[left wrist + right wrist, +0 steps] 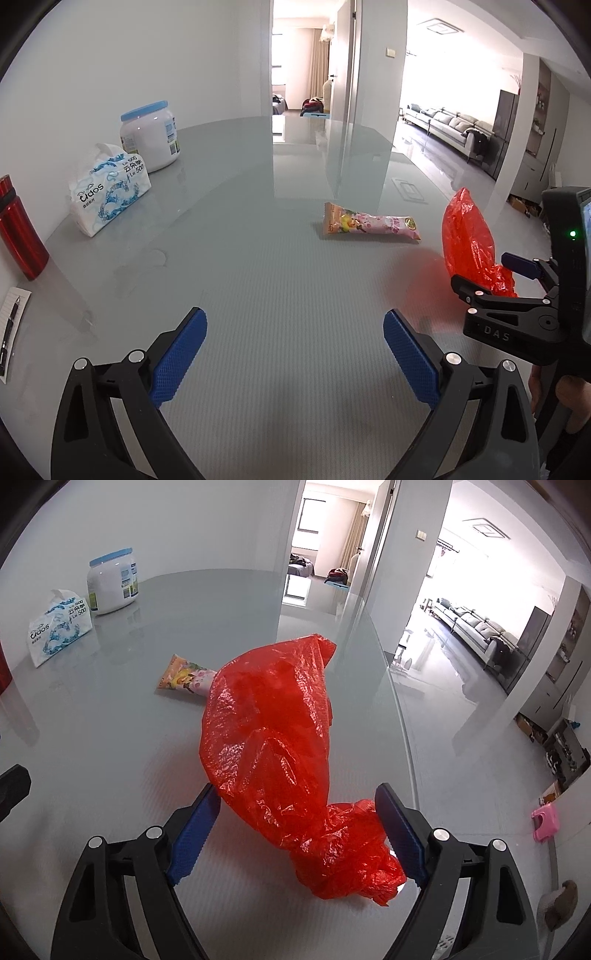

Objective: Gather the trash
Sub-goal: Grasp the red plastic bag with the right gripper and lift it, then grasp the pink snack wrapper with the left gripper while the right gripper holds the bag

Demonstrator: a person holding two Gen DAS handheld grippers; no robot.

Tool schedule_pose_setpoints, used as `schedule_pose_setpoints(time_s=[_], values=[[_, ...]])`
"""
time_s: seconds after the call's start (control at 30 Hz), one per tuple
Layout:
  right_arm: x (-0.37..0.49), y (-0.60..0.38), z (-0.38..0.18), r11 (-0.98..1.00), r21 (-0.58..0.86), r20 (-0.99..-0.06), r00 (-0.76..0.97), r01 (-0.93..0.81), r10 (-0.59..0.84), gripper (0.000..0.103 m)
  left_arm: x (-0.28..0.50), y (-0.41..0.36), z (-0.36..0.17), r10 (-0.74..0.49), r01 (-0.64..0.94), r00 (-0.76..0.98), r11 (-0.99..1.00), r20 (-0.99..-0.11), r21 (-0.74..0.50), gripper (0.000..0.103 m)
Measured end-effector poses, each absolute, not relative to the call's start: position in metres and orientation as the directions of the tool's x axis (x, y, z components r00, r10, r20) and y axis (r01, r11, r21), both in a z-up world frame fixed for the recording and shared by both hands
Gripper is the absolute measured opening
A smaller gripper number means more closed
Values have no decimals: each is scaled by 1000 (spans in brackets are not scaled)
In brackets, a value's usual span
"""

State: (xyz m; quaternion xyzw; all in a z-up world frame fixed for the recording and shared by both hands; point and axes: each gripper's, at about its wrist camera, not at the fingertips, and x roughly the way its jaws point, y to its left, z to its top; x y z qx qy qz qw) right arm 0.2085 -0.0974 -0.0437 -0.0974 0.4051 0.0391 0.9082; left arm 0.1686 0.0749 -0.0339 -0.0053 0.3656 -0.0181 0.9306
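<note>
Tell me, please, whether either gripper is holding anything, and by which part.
Neither: the left gripper is open over bare table; the right gripper straddles the red bag's bunched end, unclamped.

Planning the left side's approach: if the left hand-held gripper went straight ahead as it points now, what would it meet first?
Probably bare grey glass table; the pink-and-orange snack wrapper lies farther on, slightly right. Depth is uncertain.

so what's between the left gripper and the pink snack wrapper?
Nothing: left wrist view shows bare grey glass table from the left gripper to the pink snack wrapper.
</note>
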Motion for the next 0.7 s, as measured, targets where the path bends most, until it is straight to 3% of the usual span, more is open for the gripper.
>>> schedule_pose_setpoints(time_s=[0.13, 0.27, 0.7], values=[[213, -96, -50, 977, -141, -761, 649, -159, -4, 51, 169, 75, -35, -40, 30, 730, 999, -682, -26, 95], [208, -99, -47, 981, -102, -751, 660, -164, 32, 36, 170, 75, -39, -46, 34, 722, 999, -691, -31, 95], [148, -147, -11, 985, 138, -678, 716, -100, 167, 32, 199, 51, -39, -88, 98, 717, 995, -691, -25, 95]])
